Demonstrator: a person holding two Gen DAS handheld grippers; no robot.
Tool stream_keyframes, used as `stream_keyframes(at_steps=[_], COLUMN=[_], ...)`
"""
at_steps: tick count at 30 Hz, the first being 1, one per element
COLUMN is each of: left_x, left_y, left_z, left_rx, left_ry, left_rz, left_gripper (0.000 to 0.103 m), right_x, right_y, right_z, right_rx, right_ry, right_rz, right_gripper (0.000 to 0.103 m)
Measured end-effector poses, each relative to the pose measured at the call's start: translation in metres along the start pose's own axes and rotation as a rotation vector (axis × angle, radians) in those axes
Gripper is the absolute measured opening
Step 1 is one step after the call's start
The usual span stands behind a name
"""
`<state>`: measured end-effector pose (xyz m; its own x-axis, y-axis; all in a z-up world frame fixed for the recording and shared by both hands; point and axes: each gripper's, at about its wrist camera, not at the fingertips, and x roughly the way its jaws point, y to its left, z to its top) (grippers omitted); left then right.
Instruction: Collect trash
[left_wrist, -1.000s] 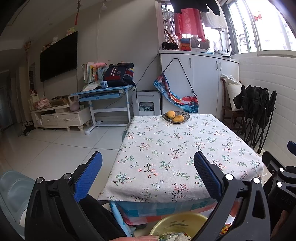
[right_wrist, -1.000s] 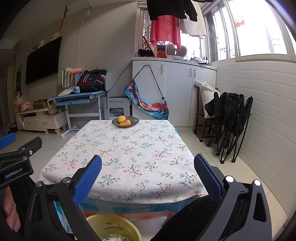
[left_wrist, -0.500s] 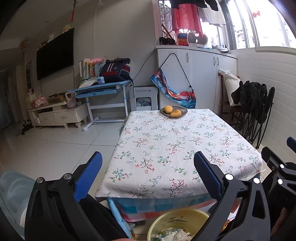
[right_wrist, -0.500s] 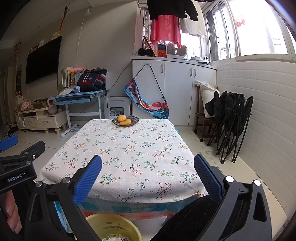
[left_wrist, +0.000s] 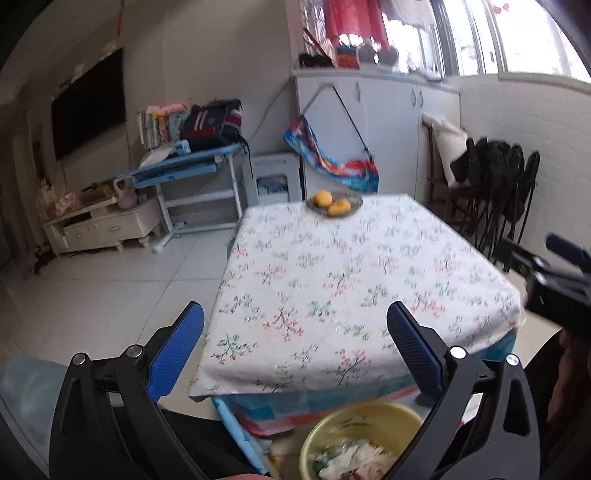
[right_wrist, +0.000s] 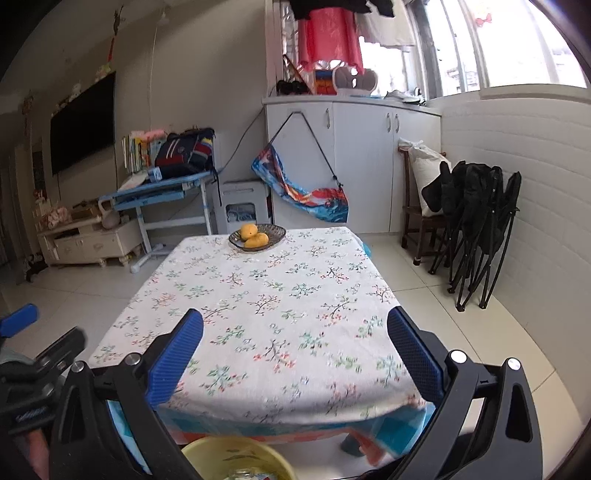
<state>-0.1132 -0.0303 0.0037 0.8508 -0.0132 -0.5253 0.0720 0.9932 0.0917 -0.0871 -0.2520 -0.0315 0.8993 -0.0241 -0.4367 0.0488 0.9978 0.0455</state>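
A yellow basin (left_wrist: 364, 439) with crumpled white trash (left_wrist: 354, 461) in it sits on the floor below the table's near edge; its rim also shows in the right wrist view (right_wrist: 236, 458). My left gripper (left_wrist: 295, 350) is open and empty, held above the basin at the table's near left corner. My right gripper (right_wrist: 295, 350) is open and empty, facing the table's near edge. Each gripper shows at the side of the other's view: the right one (left_wrist: 554, 273), the left one (right_wrist: 33, 354).
A table with a floral cloth (right_wrist: 266, 302) carries a dish of oranges (right_wrist: 256, 237) at its far end. Folded black chairs (right_wrist: 476, 229) lean on the right wall. A blue desk (right_wrist: 162, 192), a white cabinet (right_wrist: 351, 158) and a TV stand (right_wrist: 85, 240) stand behind.
Both views have tilted downward, the left one more, so the table sits higher in frame. More of the basin and its trash shows in the left wrist view. Both grippers stay open.
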Motion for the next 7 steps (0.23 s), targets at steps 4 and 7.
stream_keyframes(at_steps=[4,7], left_x=[0.007,0.012], left_y=[0.006,0.009], left_z=[0.003,0.006], left_rx=[0.001,0.003], left_ry=[0.038,0.046], left_rz=[-0.009,0.001], left_gripper=[0.096,0.096], right_x=[0.024,0.046], right_y=[-0.003,-0.007], right_z=[0.008,0.016], right_rx=[-0.020,-0.029], right_ry=[0.049,0.091], right_rz=[-0.013,-0.027], right_gripper=[0.095,0.095])
